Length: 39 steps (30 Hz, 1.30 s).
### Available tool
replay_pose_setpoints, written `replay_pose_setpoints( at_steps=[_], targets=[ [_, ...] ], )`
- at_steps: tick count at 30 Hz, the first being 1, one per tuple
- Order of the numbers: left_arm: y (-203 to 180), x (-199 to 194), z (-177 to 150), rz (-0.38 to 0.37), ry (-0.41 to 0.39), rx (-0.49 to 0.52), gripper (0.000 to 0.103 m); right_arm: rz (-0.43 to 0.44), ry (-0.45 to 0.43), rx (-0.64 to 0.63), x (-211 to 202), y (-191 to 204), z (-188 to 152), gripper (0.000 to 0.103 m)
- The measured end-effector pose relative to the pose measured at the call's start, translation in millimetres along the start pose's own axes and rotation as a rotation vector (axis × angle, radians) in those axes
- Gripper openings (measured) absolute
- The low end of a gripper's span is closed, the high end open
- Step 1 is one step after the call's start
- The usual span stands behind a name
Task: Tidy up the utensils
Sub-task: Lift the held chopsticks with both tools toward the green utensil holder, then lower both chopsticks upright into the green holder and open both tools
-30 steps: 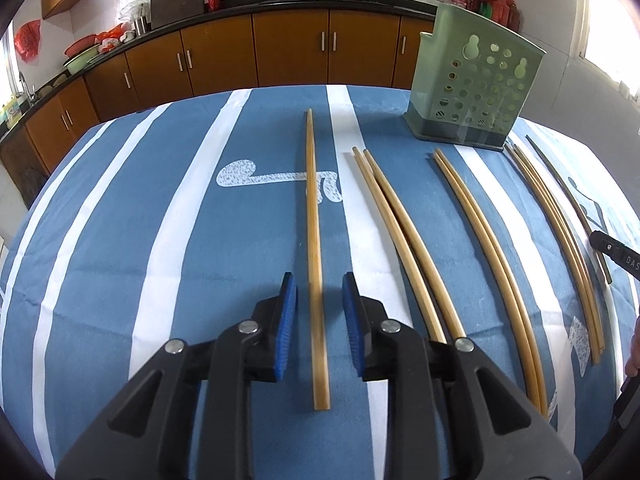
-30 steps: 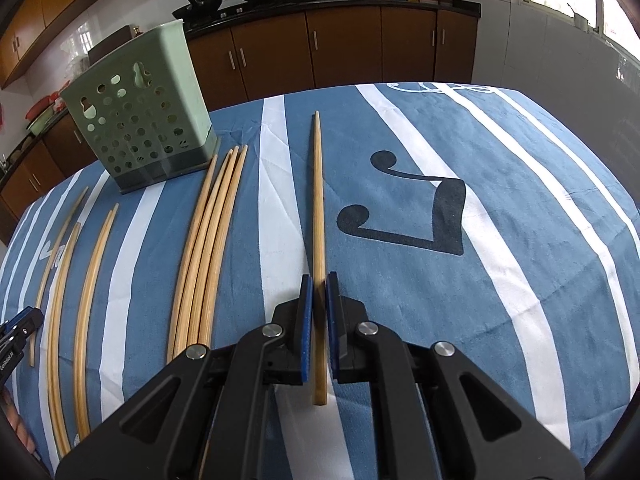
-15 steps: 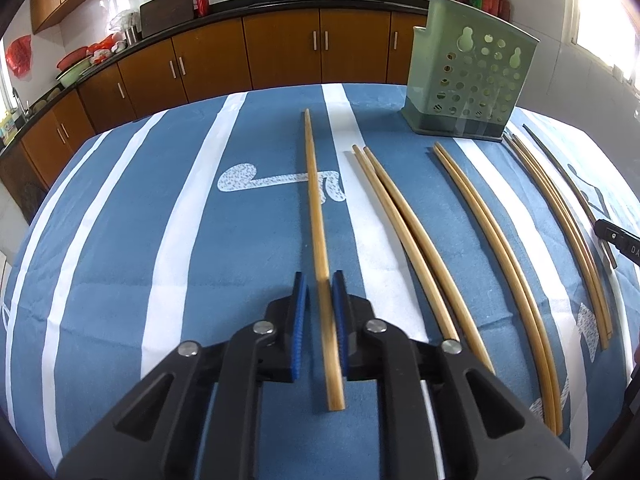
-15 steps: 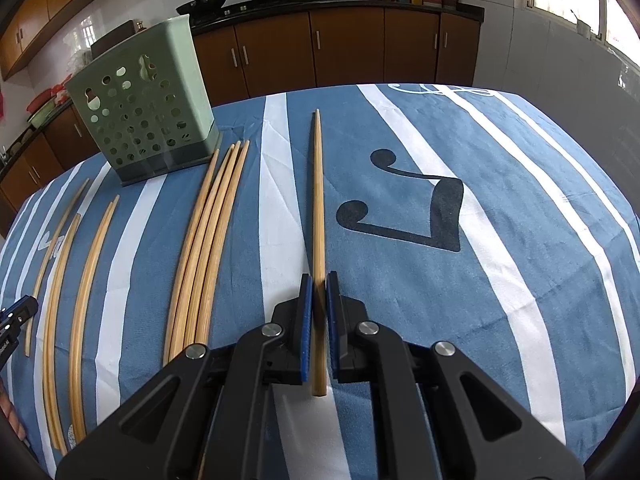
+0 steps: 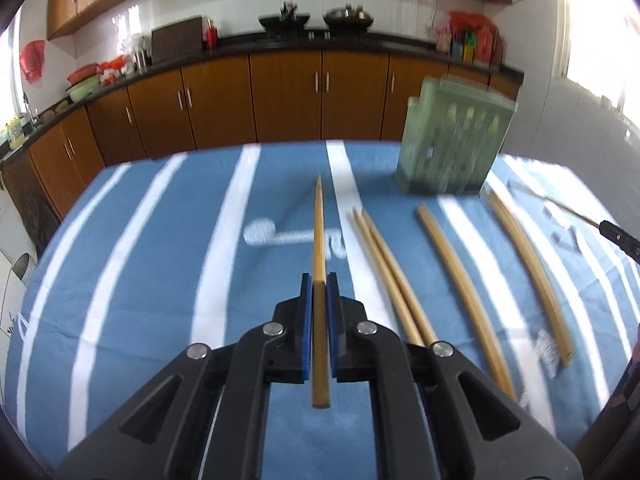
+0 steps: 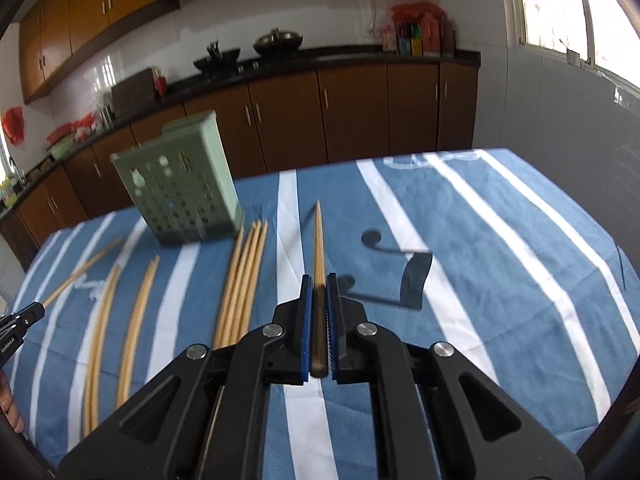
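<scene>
Left tool (image 5: 319, 292) grips one chopstick (image 5: 319, 232) pointing to twelve o'clock; loose chopsticks (image 5: 394, 276) lie at two o'clock on the desk (image 5: 160, 240) — green holder (image 5: 452, 148) behind. Right tool (image 6: 319, 292) clamps another chopstick (image 6: 319, 236) — holder at ten o'clock.

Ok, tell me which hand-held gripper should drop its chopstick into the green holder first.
Probably the right hand-held gripper. Both are shut on a chopstick, but the green holder looks nearer in the right view, just left of its chopstick. From the left hand-held gripper, the holder stands further off, across more loose chopsticks.
</scene>
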<state>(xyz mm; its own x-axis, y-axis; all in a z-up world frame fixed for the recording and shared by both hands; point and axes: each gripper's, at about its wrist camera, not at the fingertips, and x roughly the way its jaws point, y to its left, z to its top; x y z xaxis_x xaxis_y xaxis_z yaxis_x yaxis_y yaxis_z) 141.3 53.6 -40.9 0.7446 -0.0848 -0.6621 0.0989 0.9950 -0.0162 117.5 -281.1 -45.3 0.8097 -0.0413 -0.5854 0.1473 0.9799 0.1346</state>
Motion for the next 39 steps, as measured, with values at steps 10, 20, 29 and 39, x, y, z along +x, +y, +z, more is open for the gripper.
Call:
replay_pose_setpoints(
  at_steps=[10, 20, 29, 39],
  targets=[
    [11.6, -51.0, 42.5, 0.003, -0.191, -0.071, 0.008, 0.024, -0.128, 0.001, -32.7, 1.6, 32.0, 0.007],
    [17.4, -66.4, 96.5, 0.026, -0.246, -0.086, 0.008, 0.034, -0.214, 0.008, -43.9, 4.9, 81.3, 0.007],
    [-1.1, -115.0, 168.8, -0.051, -0.405, -0.070, 0.008, 0.172, -0.393, 0.051, -82.1, 20.5, 152.4, 0.007],
    [-45.8, -114.4, 196.4, -0.203, -0.442, -0.087, 0.008, 0.273, -0.369, 0.017, -69.1, 44.1, 165.0, 0.007]
  ],
)
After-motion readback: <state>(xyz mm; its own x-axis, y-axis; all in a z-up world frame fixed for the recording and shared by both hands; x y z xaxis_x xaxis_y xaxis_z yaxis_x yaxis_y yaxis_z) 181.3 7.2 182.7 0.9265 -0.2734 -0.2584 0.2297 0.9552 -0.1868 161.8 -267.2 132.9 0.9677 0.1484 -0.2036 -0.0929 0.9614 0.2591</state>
